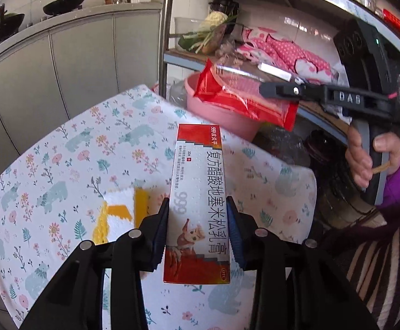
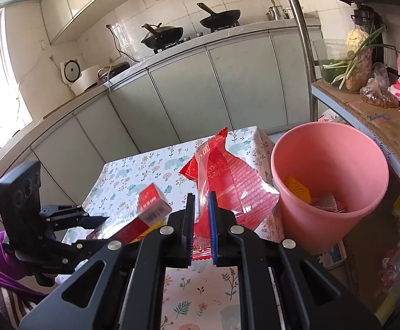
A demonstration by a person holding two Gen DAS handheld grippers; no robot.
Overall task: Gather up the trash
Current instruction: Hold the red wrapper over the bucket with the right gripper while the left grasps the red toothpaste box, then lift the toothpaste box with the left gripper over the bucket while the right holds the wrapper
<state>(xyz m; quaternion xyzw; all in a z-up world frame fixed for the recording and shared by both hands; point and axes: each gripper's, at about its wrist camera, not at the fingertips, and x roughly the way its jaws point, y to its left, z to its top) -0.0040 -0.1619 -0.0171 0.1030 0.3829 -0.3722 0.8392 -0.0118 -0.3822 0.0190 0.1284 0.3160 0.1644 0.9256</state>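
Your left gripper (image 1: 198, 228) is clenched on the red-and-white ointment box (image 1: 197, 200), holding it by its long sides above the floral worktop (image 1: 62, 165). Your right gripper (image 2: 201, 225) is clamped tight on the red snack wrapper (image 2: 227, 181), which hangs crumpled just left of the pink bin (image 2: 329, 181). The bin stands at the worktop's far right corner, beside the metal shelf (image 2: 365, 104), with some scraps already in the bottom.

The wrapper is light and floppy, so if you let go before it is over the rim, it will probably drift onto the worktop or slip down between bin and shelf. The box is smooth card held at one end only; a quick swing could tilt it out of the pads. Both arms aim at the same narrow mouth, so bring them in one at a time or the grippers may collide. A yellow-and-white scrap (image 1: 120, 214) lies on the worktop beside the box.
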